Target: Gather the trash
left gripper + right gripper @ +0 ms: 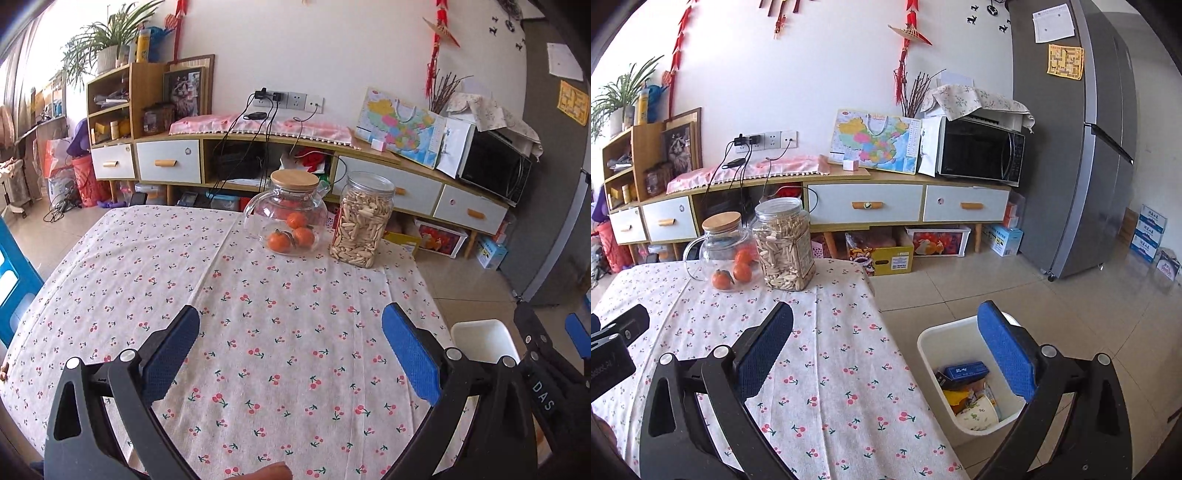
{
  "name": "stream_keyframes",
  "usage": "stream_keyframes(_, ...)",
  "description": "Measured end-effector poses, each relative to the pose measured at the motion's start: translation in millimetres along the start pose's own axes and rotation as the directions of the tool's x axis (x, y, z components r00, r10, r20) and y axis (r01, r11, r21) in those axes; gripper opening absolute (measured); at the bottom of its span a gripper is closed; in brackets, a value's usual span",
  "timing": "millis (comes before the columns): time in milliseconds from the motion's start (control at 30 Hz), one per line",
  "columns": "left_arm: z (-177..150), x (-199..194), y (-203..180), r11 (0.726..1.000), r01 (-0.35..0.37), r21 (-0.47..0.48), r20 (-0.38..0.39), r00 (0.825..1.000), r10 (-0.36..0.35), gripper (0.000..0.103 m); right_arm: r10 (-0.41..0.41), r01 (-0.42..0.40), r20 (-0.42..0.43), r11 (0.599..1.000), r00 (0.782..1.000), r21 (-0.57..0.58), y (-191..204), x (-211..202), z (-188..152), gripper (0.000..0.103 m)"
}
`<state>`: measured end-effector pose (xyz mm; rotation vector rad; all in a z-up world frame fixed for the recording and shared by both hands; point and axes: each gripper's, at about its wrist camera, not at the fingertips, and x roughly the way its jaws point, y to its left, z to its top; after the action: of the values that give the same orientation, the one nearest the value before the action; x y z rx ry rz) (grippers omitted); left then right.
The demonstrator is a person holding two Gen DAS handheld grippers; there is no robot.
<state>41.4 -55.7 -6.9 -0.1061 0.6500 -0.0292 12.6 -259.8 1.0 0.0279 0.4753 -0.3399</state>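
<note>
- The white bin point(925, 345) stands on the tiled floor just beside the table's right edge, upright, its open mouth facing up; its longer side runs away from the table's near end toward the cabinet wall.
- Inside the bin lies rubbish: a dark blue box point(966, 370), some yellow and orange wrappers point(956, 398) and a pale paper cup point(977, 415) near the front wall.
- In the left wrist view only the bin's rim and far corner point(480, 341) show, past the table edge.
- The left gripper point(290, 360) hangs over the cherry-print tablecloth point(258, 295) with its blue-padded fingers point(170, 354) spread wide; nothing sits between them and they touch nothing.
- The right gripper point(884, 356) is likewise spread wide and empty; its left finger is over the tablecloth, its right finger point(1006, 354) is in front of the bin's mouth.
- The two tools are side by side, each catching the other at the edge of its view.
- At the table's far end stand a glass teapot point(286, 218) with a wooden lid, holding small oranges point(295, 232), and just to its right a clear jar of seeds point(364, 221); both are well apart from the grippers.
- Behind them runs a long low cabinet point(864, 201) with a microwave point(979, 151), and a tall grey fridge point(1082, 147) stands at the right.
</note>
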Motion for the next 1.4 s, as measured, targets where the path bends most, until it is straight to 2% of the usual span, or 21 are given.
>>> stream_keyframes(233,-5,8,-1,1.000,-0.014,0.010,-0.043,0.999,0.014,0.096,0.015,-0.015,-0.017,1.000,1.000,0.004,2,7,-4,0.096)
stream_keyframes(567,-5,5,-13,0.999,-0.021,0.046,-0.031,0.999,0.022,0.096,0.010,-0.010,-0.013,1.000,1.000,-0.006,0,7,-5,0.096)
stream_keyframes(1400,-3,5,-15,1.000,-0.004,0.026,-0.046,0.999,0.005,0.096,0.014,-0.015,-0.015,1.000,1.000,-0.026,1,8,-7,0.096)
